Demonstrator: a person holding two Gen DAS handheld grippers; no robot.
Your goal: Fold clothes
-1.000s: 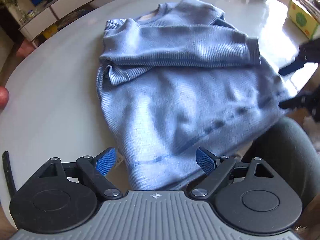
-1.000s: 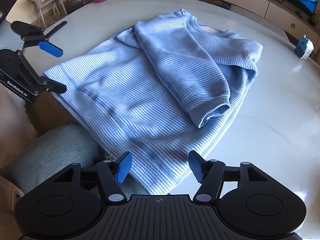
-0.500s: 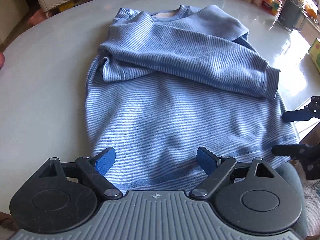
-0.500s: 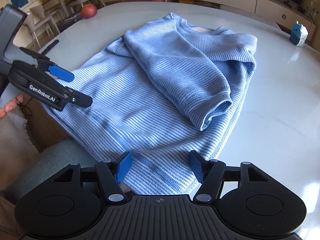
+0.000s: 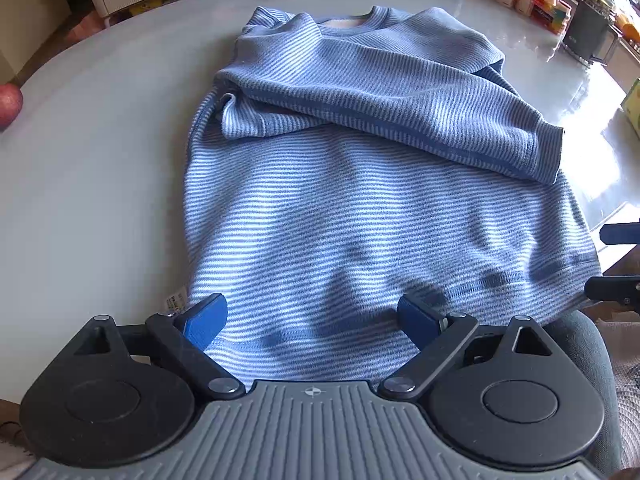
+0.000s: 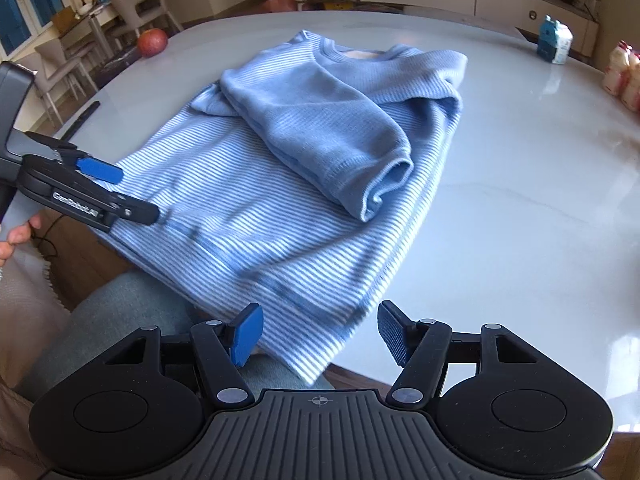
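A blue-and-white striped sweater (image 5: 360, 208) lies flat on the round white table (image 5: 100, 200), collar at the far side, both sleeves folded across the chest. Its hem hangs a little over the near edge. My left gripper (image 5: 312, 314) hovers over the hem's left part; its jaws are opening, with hem cloth below the gap and not pinched. In the right wrist view the left gripper (image 6: 128, 192) sits at the sweater's (image 6: 280, 184) left hem corner. My right gripper (image 6: 320, 332) stands open above the right hem corner, with nothing pressed between its pads.
A red apple (image 6: 153, 42) rests at the table's far left edge. A blue-white carton (image 6: 554, 40) and small bottles (image 6: 624, 76) stand at the far right. A person's knee in grey-green trousers (image 6: 120, 308) is under the near edge. Chairs and a low cabinet stand beyond.
Both grippers have rolled, so the sweater now looks squarer in each view. The left gripper has closed in on the left hem corner with its jaws slightly wider. The right gripper has shifted a little.
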